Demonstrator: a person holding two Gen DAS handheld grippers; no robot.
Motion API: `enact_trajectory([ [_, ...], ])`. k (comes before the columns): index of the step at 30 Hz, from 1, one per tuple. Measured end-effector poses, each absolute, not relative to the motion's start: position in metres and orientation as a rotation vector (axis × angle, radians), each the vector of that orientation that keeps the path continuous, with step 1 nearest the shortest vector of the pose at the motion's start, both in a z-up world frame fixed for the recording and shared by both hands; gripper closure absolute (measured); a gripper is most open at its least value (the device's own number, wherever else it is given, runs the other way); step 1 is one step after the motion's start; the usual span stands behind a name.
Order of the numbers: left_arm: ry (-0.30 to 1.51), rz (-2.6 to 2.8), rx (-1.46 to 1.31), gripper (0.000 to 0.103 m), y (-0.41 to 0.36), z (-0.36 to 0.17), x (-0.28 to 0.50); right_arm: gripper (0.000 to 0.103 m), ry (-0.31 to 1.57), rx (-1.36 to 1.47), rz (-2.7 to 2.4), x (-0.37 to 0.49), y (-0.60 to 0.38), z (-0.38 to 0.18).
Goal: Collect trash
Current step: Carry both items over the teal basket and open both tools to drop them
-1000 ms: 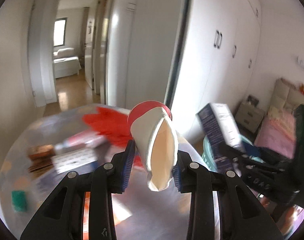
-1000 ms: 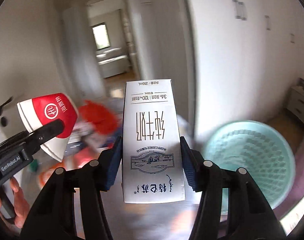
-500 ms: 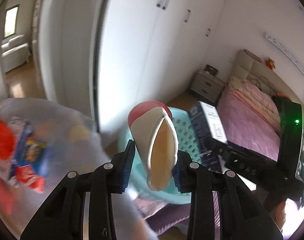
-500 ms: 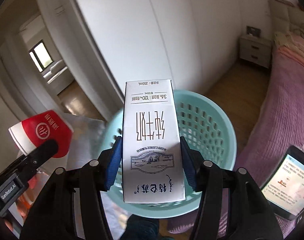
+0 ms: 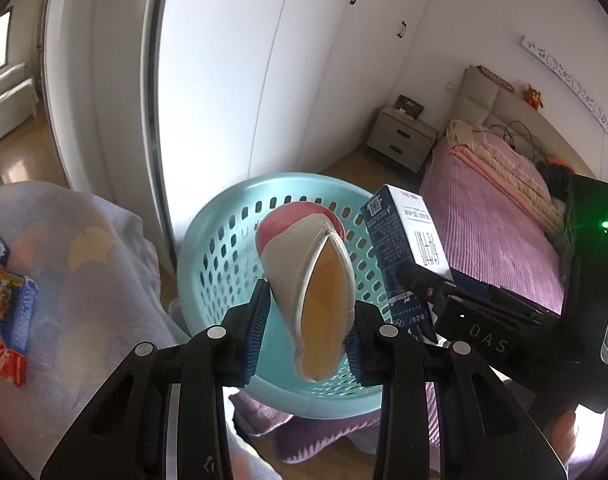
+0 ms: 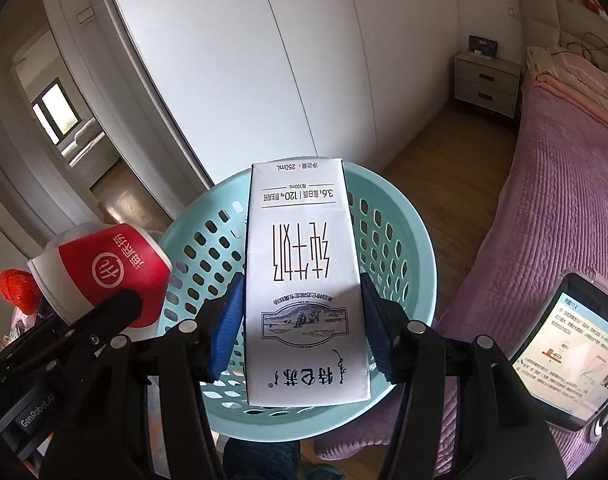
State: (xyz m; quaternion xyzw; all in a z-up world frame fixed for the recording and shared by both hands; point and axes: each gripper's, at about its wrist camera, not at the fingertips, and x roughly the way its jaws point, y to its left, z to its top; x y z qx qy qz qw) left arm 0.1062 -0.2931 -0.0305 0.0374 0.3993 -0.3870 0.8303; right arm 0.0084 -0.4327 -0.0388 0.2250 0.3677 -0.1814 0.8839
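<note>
My left gripper (image 5: 306, 332) is shut on a squashed red and white paper cup (image 5: 308, 276) and holds it above the teal perforated basket (image 5: 212, 248). My right gripper (image 6: 302, 324) is shut on a white 250 mL milk carton (image 6: 304, 280) and holds it over the same basket (image 6: 400, 248). The cup also shows at the left of the right wrist view (image 6: 112, 268). The carton shows at the right of the left wrist view (image 5: 408, 248). The basket's inside looks empty where it shows.
A table with a pale patterned cloth (image 5: 84, 280) holds snack boxes (image 5: 8, 320) at the left. A bed with a pink cover (image 6: 552, 200) lies right of the basket. A phone (image 6: 568, 352) lies on the bed. White wardrobe doors (image 5: 264, 60) stand behind.
Both grippers swung right from the table to above the teal basket, still holding the cup and the carton. The basket is now centred under both.
</note>
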Motion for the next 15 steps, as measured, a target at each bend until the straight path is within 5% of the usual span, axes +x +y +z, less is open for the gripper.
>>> enact_trajectory([
  [10,0.848,-0.818,0.084,0.069,-0.298,-0.029,0.105,0.05,0.772,0.468,-0.395,0.007,-0.437,-0.039],
  [15,0.831,-0.812,0.057,0.049,-0.286,-0.024,0.102,0.048,0.758,0.469,-0.4,0.007,-0.435,-0.033],
])
